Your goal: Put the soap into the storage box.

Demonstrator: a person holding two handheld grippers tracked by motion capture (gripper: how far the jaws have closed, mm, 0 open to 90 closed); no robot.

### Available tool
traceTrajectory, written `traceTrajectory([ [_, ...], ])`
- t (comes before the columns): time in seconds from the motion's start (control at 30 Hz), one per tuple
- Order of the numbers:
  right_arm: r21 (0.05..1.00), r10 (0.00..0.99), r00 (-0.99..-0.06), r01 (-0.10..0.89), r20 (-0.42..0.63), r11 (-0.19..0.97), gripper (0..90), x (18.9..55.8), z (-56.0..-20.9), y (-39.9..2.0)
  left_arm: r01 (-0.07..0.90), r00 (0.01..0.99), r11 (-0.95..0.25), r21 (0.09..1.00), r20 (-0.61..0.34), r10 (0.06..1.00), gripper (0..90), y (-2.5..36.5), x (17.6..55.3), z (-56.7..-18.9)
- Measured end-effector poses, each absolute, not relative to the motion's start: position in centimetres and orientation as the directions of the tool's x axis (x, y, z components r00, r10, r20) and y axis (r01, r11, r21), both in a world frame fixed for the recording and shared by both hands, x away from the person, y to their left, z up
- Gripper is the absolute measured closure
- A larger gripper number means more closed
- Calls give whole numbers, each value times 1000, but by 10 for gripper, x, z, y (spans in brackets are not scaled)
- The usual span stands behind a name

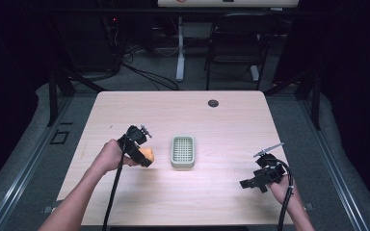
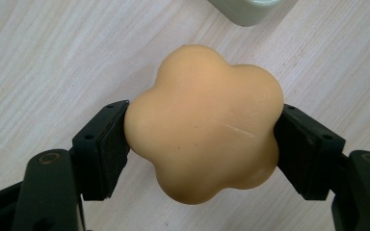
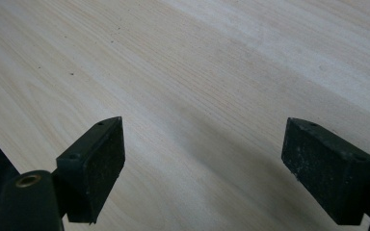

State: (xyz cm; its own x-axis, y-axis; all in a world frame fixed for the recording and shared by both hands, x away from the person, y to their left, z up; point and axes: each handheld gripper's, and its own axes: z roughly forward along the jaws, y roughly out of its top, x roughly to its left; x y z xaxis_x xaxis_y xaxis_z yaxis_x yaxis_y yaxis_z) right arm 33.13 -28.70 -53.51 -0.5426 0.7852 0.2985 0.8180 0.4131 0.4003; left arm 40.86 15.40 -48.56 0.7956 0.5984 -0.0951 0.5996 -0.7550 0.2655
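An orange flower-shaped soap bar (image 2: 204,122) sits between the jaws of my left gripper (image 2: 203,144), whose pads press on both its sides. In the high view the same soap bar (image 1: 148,154) shows at the tip of my left gripper (image 1: 145,160), left of a pale green slatted soap dish (image 1: 182,151) at the table's middle. A corner of the soap dish (image 2: 248,9) peeks in at the top of the left gripper view. My right gripper (image 1: 248,183) hovers at the table's right front, jaws wide apart over bare wood (image 3: 202,163), nothing between them.
The light wooden table (image 1: 183,115) has a small round cable hole (image 1: 213,103) near its far edge. Beyond the table stand a black chair (image 1: 236,43) and a white desk leg (image 1: 179,48) on a grey floor with cables.
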Motion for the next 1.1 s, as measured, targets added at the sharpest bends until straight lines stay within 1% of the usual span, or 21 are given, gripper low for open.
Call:
traceTrajectory([
  [0.4,398,784,-547,816,294,420,151,331,-535,-287,587,805,-766,262,-85,588,264,145,418,-480],
  [0.57,405,786,-538,820,304,404,151,331,-536,-286,579,810,-770,267,-87,579,264,137,423,-478],
  [1.1,399,784,-546,816,296,418,151,331,-535,-286,561,823,-785,262,-82,561,264,122,434,-474],
])
